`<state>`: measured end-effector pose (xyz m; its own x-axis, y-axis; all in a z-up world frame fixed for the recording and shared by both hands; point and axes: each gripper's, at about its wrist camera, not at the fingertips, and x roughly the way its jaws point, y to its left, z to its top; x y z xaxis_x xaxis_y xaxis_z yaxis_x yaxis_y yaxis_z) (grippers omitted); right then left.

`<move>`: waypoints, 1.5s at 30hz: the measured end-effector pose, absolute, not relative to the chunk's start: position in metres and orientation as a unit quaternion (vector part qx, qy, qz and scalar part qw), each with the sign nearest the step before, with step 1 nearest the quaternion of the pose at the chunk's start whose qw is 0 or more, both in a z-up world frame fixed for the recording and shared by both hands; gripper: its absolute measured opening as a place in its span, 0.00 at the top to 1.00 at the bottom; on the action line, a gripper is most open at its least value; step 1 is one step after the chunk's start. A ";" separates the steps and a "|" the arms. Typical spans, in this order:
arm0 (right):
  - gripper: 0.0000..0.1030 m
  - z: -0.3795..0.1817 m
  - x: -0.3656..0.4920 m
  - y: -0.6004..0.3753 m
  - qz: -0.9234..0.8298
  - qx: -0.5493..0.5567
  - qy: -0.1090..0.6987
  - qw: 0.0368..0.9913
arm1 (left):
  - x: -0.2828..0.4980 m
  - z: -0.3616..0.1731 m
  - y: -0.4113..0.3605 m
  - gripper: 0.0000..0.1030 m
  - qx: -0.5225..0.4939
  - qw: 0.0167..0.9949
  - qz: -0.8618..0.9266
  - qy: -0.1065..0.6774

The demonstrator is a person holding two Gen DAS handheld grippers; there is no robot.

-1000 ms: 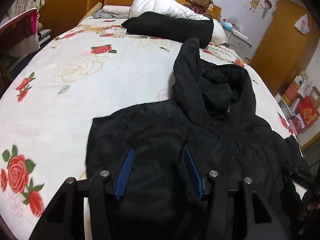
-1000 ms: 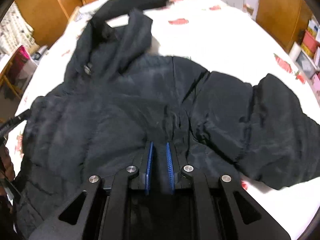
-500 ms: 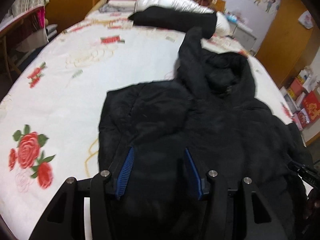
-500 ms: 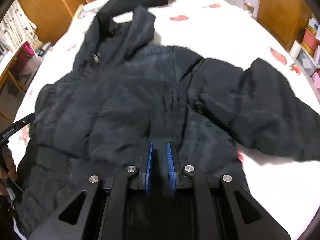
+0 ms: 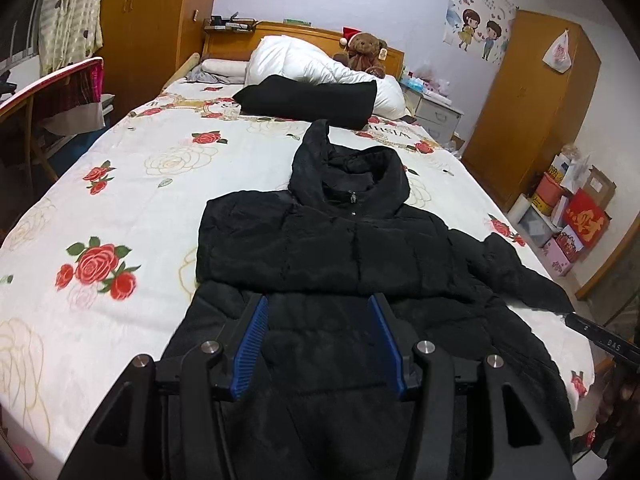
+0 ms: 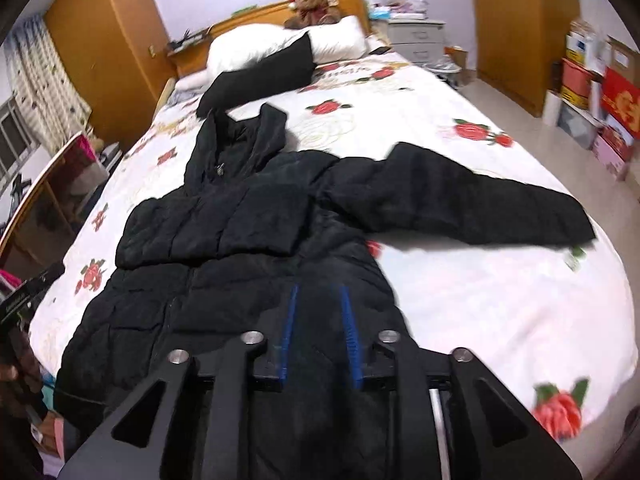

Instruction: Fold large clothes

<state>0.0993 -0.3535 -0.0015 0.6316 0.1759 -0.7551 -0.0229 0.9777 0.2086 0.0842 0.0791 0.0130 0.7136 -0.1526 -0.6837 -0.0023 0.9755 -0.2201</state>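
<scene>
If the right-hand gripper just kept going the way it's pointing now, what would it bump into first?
Most likely the black hooded jacket spread on the bed: the right gripper, its jaws opening with nothing between them, points down at the jacket's lower body. How far above it the gripper hangs is hard to judge.

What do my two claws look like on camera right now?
Both are matte black two-finger claws with angular cut-out frames and silver round bolt heads. The left claw has blue ribbed pads lining its fingers; the right claw has the same blue ribbed pads and a silver rod at its base. No cables show.
</scene>
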 end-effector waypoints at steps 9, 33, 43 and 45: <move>0.43 0.001 0.076 -0.400 0.024 0.138 0.418 0.898 | 0.064 0.024 0.061 0.48 -0.108 0.918 -0.053 0.377; 0.43 -0.076 0.138 -0.553 -0.102 0.260 0.437 0.855 | 0.133 0.002 0.024 0.47 -0.080 0.909 -0.054 0.406; 0.43 -0.120 0.171 -0.621 -0.145 0.332 0.427 0.829 | 0.162 -0.016 0.013 0.47 -0.068 0.900 -0.049 0.427; 0.43 -0.123 0.177 -0.627 -0.148 0.338 0.418 0.830 | 0.166 -0.021 0.011 0.47 -0.066 0.898 -0.047 0.432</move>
